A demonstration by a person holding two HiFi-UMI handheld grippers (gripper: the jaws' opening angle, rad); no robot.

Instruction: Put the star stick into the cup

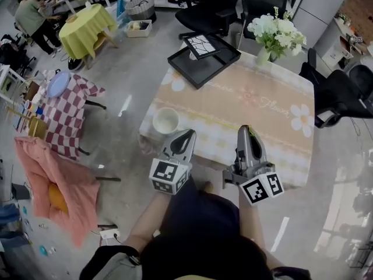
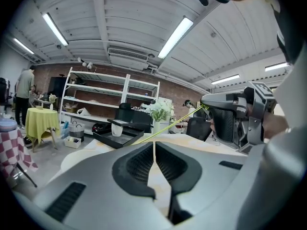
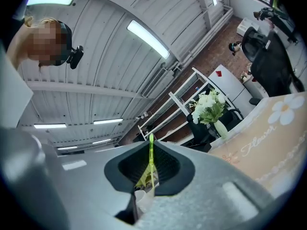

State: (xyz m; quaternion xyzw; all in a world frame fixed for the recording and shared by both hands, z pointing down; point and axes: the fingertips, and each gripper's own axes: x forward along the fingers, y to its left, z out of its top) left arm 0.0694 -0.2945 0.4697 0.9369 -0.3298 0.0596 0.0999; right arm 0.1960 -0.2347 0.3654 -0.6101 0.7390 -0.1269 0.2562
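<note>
My right hand-held gripper (image 3: 150,145) pinches the thin star stick (image 3: 151,159) above the counter (image 1: 262,98); the left hand-held gripper (image 2: 154,150) is closed, empty. Light, likely bendy, the stick wants holding mid-shaft for the cup (image 1: 166,120).

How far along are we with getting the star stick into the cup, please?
Done: the right gripper is shut on the star stick. In hand: that stick; the left gripper is shut, empty. Left: putting it into the white cup, empty on the table.
</note>
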